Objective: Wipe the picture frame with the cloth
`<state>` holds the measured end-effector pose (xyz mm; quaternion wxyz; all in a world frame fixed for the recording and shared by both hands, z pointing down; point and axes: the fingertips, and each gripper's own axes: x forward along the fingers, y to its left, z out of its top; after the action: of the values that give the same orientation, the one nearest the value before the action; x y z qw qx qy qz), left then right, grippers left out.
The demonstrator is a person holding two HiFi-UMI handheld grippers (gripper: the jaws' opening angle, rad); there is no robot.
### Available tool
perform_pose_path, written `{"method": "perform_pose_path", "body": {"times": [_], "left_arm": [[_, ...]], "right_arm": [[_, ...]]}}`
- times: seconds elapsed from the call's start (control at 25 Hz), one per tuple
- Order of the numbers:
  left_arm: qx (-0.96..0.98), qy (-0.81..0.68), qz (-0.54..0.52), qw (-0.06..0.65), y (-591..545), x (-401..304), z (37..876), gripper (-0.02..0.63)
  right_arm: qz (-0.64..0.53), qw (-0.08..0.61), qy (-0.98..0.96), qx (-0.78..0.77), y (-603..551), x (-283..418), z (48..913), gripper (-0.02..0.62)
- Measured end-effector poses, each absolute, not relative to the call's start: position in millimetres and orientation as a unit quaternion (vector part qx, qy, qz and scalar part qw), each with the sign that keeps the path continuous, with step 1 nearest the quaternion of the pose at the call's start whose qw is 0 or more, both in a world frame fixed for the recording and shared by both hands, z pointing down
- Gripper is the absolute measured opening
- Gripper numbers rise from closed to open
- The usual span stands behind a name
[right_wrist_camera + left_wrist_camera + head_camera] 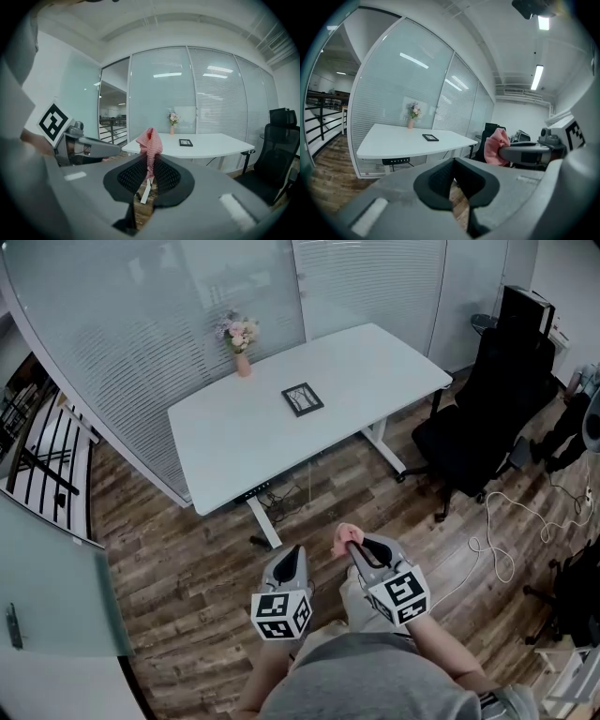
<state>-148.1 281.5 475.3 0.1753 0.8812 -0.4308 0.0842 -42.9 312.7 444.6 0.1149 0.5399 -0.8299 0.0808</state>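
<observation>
While the picture frame (303, 399) lies flat near the middle of the white table (234, 442), well apart from both grippers, no wiping has begun.

- Cloth (150, 143): pink, pinched between the pads of the right gripper (150, 176), bunched and standing up above the jaws.
- Left gripper (452, 183): jaws drawn together on nothing, held beside the right one above the wooden floor.
- Vase of flowers (240, 338): at the table's far edge, clear of the frame.

Risks, as judged:
- The pinch takes only a narrow fold, so the cloth may slip out under rubbing.
- The frame is loose on the table and may skid unless the empty gripper steadies it.

Views:
- The right gripper view alone shows the fold caught between the pads.
- The head view gives only a pink tuft.
- Only the head view shows the office chair (478, 427) and the floor cable (497, 540) to the right.
</observation>
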Motion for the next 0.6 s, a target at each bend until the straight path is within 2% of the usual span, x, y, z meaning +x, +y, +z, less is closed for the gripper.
{"method": "perform_pose_path", "body": {"times": [0.6], "left_arm": [[0.866, -0.460, 0.088, 0.174, 166.5, -132.5, 485.1, 0.003]], "right_arm": [[0.064, 0.116, -0.845, 0.518, 183.0, -19.7, 451.0, 0.038]]}}
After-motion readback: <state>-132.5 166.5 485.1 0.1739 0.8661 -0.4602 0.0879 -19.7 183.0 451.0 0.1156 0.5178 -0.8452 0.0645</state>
